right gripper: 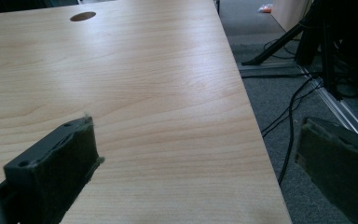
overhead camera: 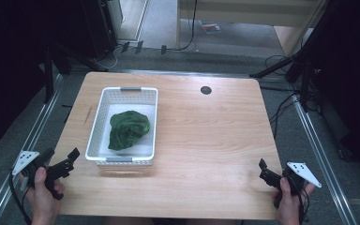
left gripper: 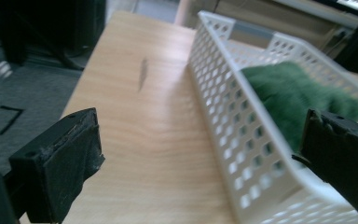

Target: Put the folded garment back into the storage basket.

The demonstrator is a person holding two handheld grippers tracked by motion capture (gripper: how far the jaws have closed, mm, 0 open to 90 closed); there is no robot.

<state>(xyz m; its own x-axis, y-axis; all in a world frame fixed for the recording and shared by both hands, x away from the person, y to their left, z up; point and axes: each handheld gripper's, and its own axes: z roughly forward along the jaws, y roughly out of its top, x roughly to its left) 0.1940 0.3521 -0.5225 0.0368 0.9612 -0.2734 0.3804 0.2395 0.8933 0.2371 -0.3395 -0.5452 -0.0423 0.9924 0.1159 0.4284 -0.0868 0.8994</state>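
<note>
A white perforated basket (overhead camera: 102, 106) stands on the left half of the wooden table (overhead camera: 206, 136). Inside it lies a crumpled green cloth (overhead camera: 129, 129). My left gripper (overhead camera: 62, 161) hovers at the table's front left corner, just left of the basket, open and holding nothing. The left gripper view looks along the basket's wall (left gripper: 223, 116) with the green cloth (left gripper: 291, 95) behind it, and both jaws stand wide apart. At the front right edge my right gripper (overhead camera: 268, 172) is open too, its jaws spread over bare wood and floor (right gripper: 284, 107).
A dark round hole (overhead camera: 206, 90) sits near the table's far edge. Metal rails (overhead camera: 321, 154) run along both sides of the table. Black stands and cables (overhead camera: 290, 65) crowd the floor at the right and back. A pencil-like mark (left gripper: 143, 72) lies on the wood left of the basket.
</note>
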